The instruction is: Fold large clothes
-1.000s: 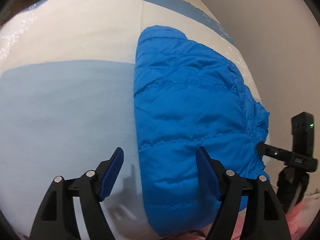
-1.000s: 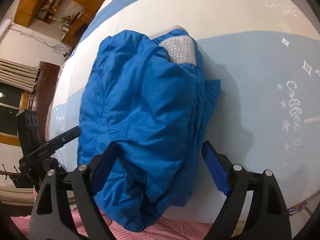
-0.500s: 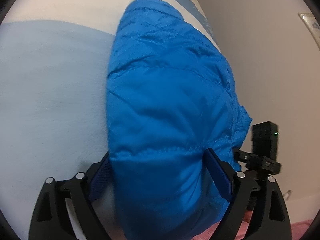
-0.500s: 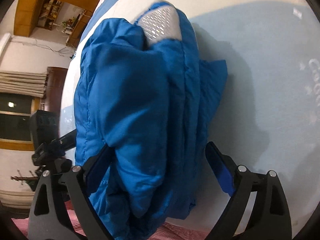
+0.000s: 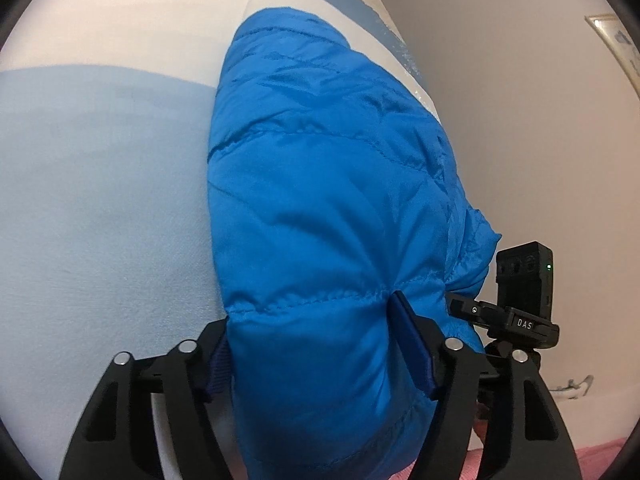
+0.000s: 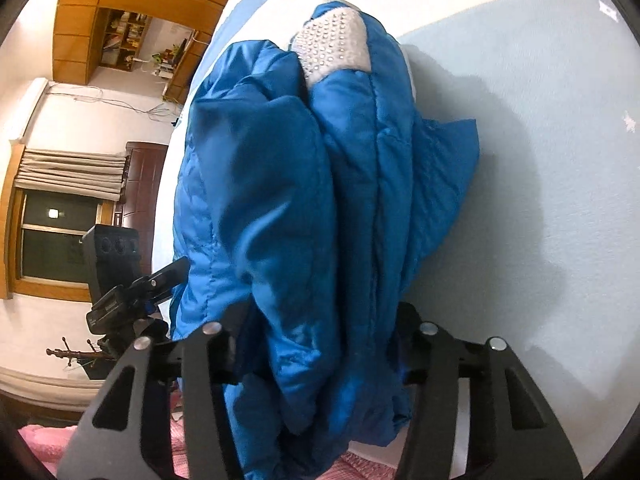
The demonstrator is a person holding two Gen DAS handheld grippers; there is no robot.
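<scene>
With both grippers, left and right, their jaws clamped on the jacket at the near edge of the surface, lift evenly and fold it away from you.

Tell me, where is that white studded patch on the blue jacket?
In the right wrist view the white patch sits at the far top end of the jacket, away from the right claw, against the pale blue sheet.

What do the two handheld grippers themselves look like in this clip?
Both match: the left gripper and right gripper have matte black angular finger arms with triangular cutouts, round silver pivot pins, and dark blue pads. No cables, sleeves or markings show.
</scene>
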